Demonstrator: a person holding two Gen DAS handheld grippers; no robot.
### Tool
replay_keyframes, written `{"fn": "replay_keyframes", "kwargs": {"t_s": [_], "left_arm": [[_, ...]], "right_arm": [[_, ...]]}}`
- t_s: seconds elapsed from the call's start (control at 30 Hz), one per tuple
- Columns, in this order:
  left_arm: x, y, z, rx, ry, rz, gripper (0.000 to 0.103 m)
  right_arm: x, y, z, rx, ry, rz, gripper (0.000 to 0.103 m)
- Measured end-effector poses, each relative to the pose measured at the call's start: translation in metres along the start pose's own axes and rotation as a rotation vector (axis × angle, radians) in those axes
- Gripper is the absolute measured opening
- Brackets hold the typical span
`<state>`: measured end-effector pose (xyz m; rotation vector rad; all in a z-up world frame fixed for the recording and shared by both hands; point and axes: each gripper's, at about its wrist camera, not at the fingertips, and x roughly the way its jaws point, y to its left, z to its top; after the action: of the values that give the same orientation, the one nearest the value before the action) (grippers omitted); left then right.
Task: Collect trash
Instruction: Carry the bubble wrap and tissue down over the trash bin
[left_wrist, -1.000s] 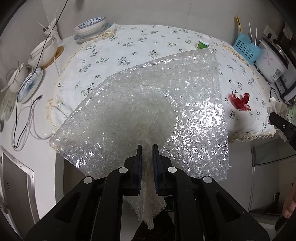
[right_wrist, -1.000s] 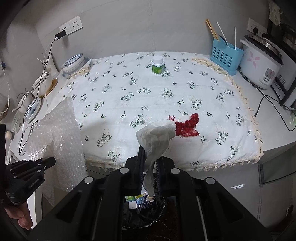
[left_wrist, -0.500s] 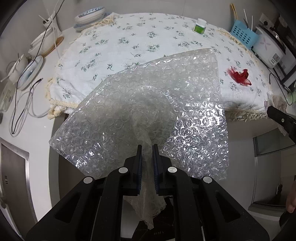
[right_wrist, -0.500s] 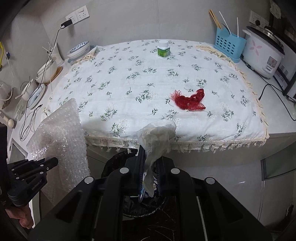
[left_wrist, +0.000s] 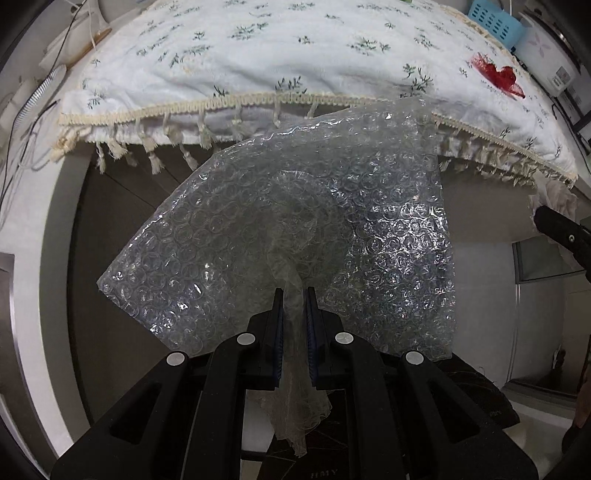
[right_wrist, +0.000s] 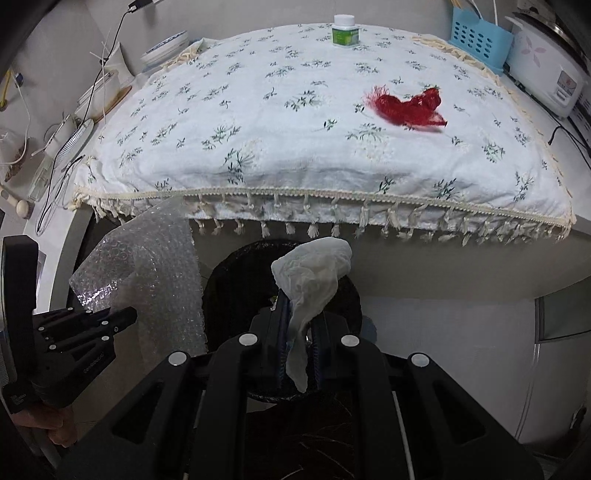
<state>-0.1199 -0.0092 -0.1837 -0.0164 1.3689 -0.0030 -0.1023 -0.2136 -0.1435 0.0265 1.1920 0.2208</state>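
Right wrist view puts the crumpled white tissue (right_wrist: 312, 275) in our right gripper (right_wrist: 299, 332), whose jaws are clamped on its twisted tail, the wad standing up past the fingertips. Directly beyond and below it sits the black bin (right_wrist: 229, 284), our landmark, its dark mouth framing the tissue; we judge a release from here would fall inside. Left of the bin, our left gripper (left_wrist: 293, 325) is pinched tight on a gathered fold of the bubble wrap (left_wrist: 388, 236), a clear sheet that fans wide and stiff ahead of the jaws, long edge running across. That sheet hangs beside the bin, not over it, so the right hand is nearer. Above the bin, the red scrap (right_wrist: 406, 107) lies on the flowered tablecloth (right_wrist: 258, 122), uncollected.
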Motion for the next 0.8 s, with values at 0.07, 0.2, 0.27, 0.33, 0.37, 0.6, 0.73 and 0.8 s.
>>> {"fn": "replay_keyframes", "kwargs": {"t_s": [0.07,0.2,0.27,0.33,0.37,0.6,0.73,0.8], "left_arm": [[0.012,0.0,-0.002,-0.004,0.009,0.003,0.009],[0.035,-0.002,-0.002,-0.007,0.019,0.004,0.009],[0.044,-0.006,-0.004,0.0,0.016,0.006,0.009],[0.056,-0.01,-0.005,0.015,0.022,0.017,0.01],[0.06,-0.012,-0.005,0.017,0.021,0.017,0.01],[0.085,-0.024,-0.005,0.063,0.024,0.023,0.016],[0.096,-0.034,-0.007,0.081,0.015,0.038,0.025],[0.1,-0.037,-0.006,0.084,0.013,0.04,0.026]], "right_arm": [[0.012,0.0,-0.004,-0.002,0.02,0.007,0.011],[0.035,-0.001,-0.012,-0.01,0.051,0.001,0.011],[0.045,-0.004,-0.016,-0.006,0.068,0.006,0.011],[0.054,-0.007,-0.018,0.0,0.084,-0.003,0.011],[0.057,-0.008,-0.017,0.003,0.091,-0.002,0.011],[0.073,-0.015,-0.021,0.014,0.12,-0.018,0.011],[0.073,-0.019,-0.023,0.015,0.125,-0.021,0.011],[0.075,-0.02,-0.024,0.017,0.127,-0.022,0.011]]}}
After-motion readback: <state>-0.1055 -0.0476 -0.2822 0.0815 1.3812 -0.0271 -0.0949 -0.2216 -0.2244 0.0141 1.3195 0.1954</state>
